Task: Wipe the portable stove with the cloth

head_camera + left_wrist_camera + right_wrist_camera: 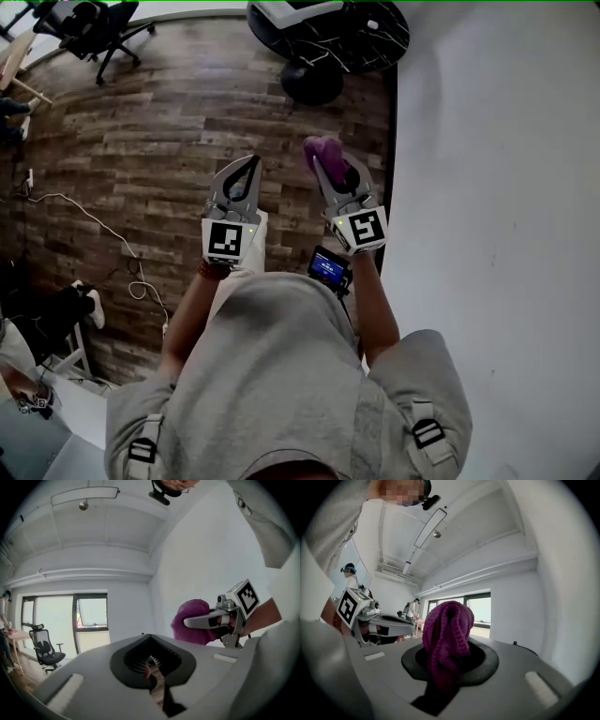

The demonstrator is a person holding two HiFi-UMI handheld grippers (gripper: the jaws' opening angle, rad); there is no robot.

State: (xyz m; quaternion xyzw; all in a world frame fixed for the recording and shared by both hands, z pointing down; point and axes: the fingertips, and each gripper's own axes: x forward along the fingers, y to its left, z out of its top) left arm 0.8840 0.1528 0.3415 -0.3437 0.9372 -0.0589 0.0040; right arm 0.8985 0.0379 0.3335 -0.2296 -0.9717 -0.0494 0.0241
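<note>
The cloth (447,634) is a deep purple knit with a coarse ribbed weave, bunched into a rounded wad of thick folds. It is clamped between the jaws of the right tongs (327,167), which press on its lower part, so the bulk bulges out past their tips. In the right gripper view one fold loops over the top and hangs down the middle. The wad is held in the air above the wooden floor (141,141).

Grey short-sleeved shirt (281,375), black strap buckles (427,433); left tongs (249,167), right tongs (328,161) grey, each with black-white marker cube (226,240).
</note>
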